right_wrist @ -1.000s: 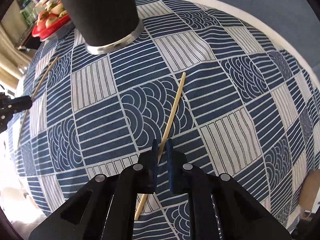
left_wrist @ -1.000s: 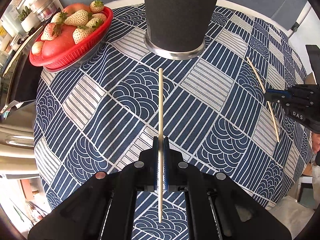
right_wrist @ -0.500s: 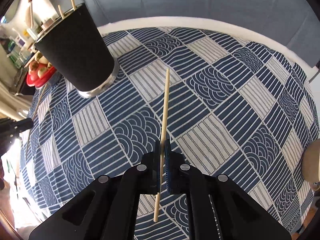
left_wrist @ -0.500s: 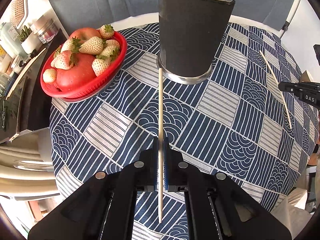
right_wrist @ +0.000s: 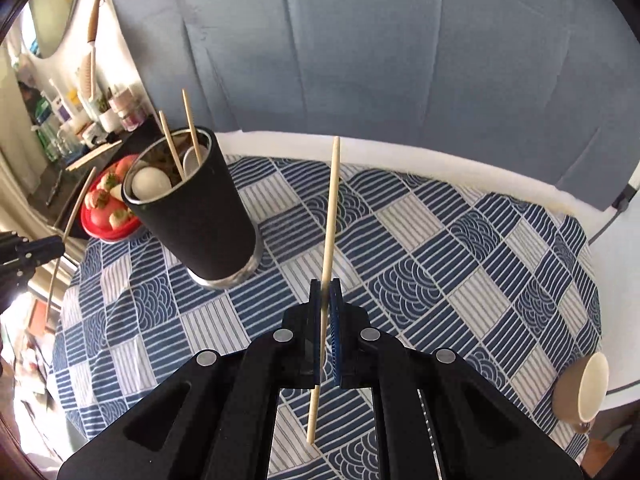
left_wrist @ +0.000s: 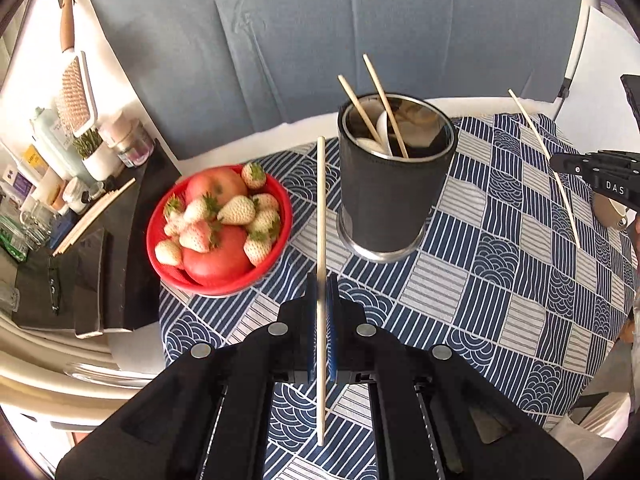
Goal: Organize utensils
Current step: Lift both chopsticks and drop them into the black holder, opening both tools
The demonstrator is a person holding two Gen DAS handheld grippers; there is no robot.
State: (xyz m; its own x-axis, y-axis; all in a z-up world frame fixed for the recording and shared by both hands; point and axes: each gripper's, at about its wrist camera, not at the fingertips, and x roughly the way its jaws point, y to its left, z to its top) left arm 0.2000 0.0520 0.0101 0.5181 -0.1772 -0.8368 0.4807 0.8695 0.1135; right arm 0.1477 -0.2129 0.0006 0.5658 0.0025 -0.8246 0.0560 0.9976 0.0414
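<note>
Now | left tool (left_wrist: 321,286) pinches chopstick (left_wrist: 321,208) | right tool (right_wrist: 325,292) pinches second chopstick (right_wrist: 330,216)

Both wrist cameras look steeply down along their fingers from above the near edge of the round table (left_wrist: 520,280), facing the blue backrest (right_wrist: 360,60); both views share the black utensil cup (left_wrist: 394,196) and red fruit basket (left_wrist: 276,216).

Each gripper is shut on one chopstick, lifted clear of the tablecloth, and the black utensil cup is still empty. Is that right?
Not quite: the black utensil cup is not empty. The left wrist view shows two chopsticks and white spoons standing in it. The rest holds: the left gripper and right gripper are each shut on a chopstick above the tablecloth.
</note>
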